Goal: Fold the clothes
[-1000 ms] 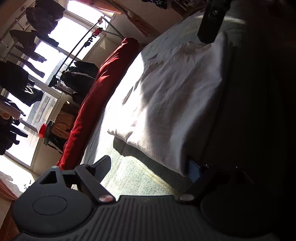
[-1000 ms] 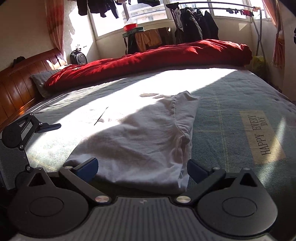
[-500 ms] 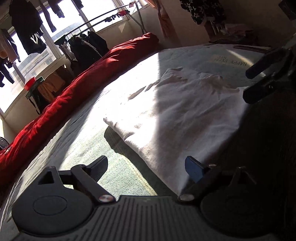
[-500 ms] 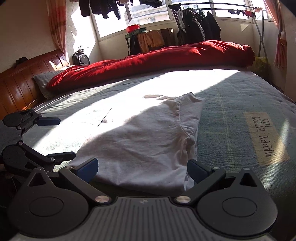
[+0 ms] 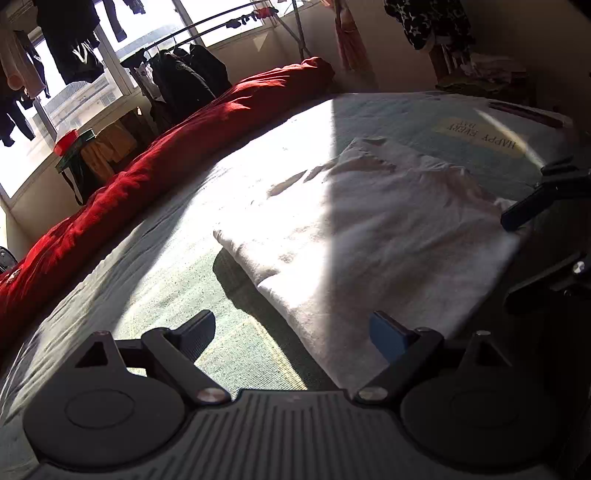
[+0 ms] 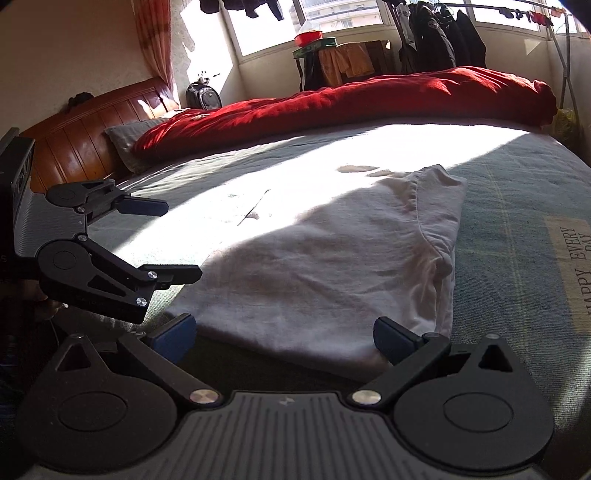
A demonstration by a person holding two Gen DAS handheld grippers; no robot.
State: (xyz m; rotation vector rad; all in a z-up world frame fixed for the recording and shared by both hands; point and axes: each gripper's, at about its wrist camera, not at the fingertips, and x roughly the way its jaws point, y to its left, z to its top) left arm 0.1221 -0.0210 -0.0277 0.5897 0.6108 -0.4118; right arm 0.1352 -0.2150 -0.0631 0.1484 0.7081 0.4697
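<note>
White folded garment flat on bed, long axis running away from both claws; left claw and right claw wide open, empty, at near hem.

A bed with a grey-green checked cover filled the room, its wooden headboard against a cream wall, with a grey pillow and a rolled red duvet along the window side. Wide windows cast hard sunlight across the cover; a clothes rail with dark jackets stood before them, beside patterned curtains
</note>
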